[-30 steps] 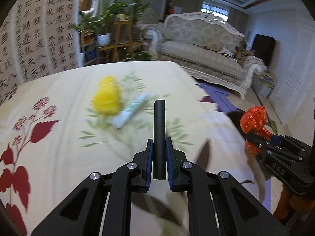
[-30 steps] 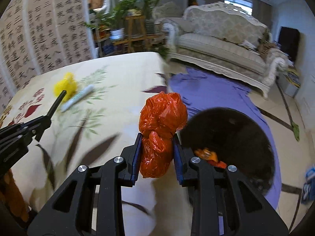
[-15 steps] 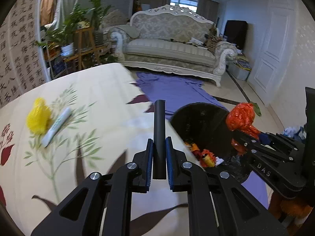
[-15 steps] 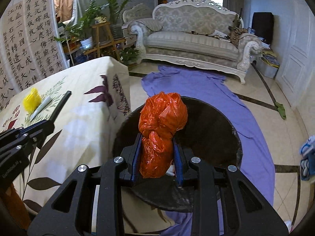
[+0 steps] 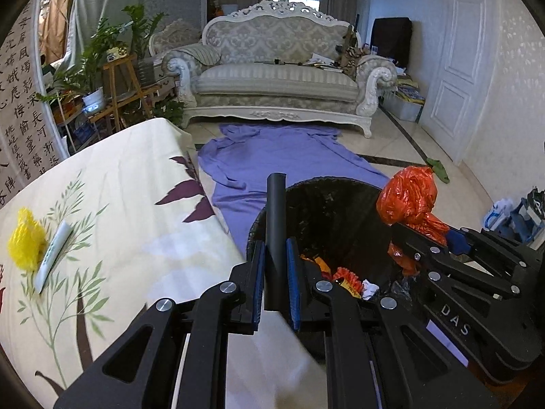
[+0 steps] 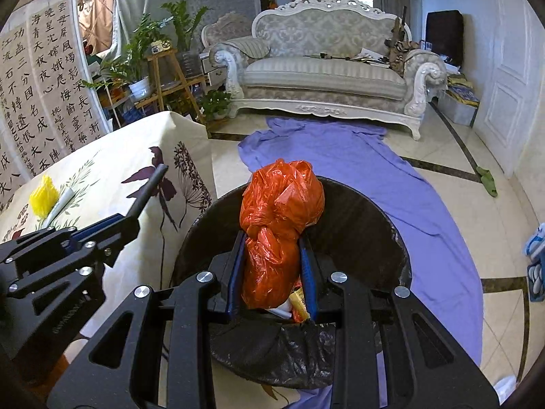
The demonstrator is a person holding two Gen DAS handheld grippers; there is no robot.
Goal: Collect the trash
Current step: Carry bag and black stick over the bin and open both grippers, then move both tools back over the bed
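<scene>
My left gripper (image 5: 275, 262) is shut on a black tube (image 5: 276, 218) that sticks out forward over the near rim of a black-lined trash bin (image 5: 327, 191). My right gripper (image 6: 272, 272) is shut on a crumpled orange plastic bag (image 6: 279, 211), held above the open trash bin (image 6: 357, 221). The same orange bag (image 5: 408, 197) shows at the right in the left wrist view. Several bits of rubbish (image 5: 347, 277) lie at the bin's bottom. A yellow wad (image 5: 25, 242) and a white tube (image 5: 52, 255) lie on the floral tablecloth (image 5: 129, 204).
The table stands left of the bin, its edge close to the rim. A purple cloth (image 6: 374, 163) spreads over the tiled floor toward a white sofa (image 6: 327, 68). Plants on wooden stands (image 6: 160, 64) sit at the back left. A white door (image 5: 453, 68) is at the right.
Both grippers swung right, away from the tabletop, and now hang over the bin. The yellow wad and white tube slid to the far left of both views. Both grips are unchanged.
</scene>
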